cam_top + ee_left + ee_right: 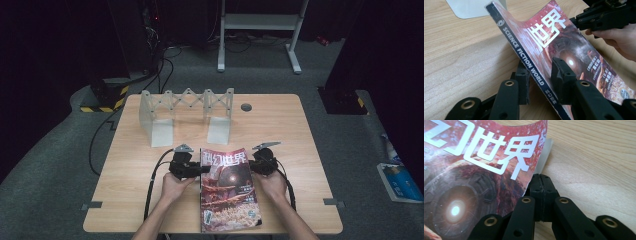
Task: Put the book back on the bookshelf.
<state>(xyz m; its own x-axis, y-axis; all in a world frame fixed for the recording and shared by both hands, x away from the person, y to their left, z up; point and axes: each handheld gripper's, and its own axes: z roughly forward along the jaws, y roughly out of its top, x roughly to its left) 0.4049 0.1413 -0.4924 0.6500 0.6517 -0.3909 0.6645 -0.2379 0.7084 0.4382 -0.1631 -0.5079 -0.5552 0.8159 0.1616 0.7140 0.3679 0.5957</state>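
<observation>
Step in hand: opening the magazine [227, 190] at the bench's [150, 200] near edge. Left gripper [539, 75] fingers clamp the spine; right gripper [541, 192] fingers pinch the cover edge. Next: lift cover leftward.

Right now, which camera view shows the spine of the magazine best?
The left gripper view: the spine runs across it, lettering readable, between the left claw jaws. The high view shows it as a thin edge. The right gripper view shows the cover.

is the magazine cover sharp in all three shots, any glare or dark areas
High view: magazine small but readable, table lit, room beyond dark. Left gripper view: spine lettering crisp, near jaws soft. Right gripper view: cover sharp, white sheen on its curled edge.
</observation>
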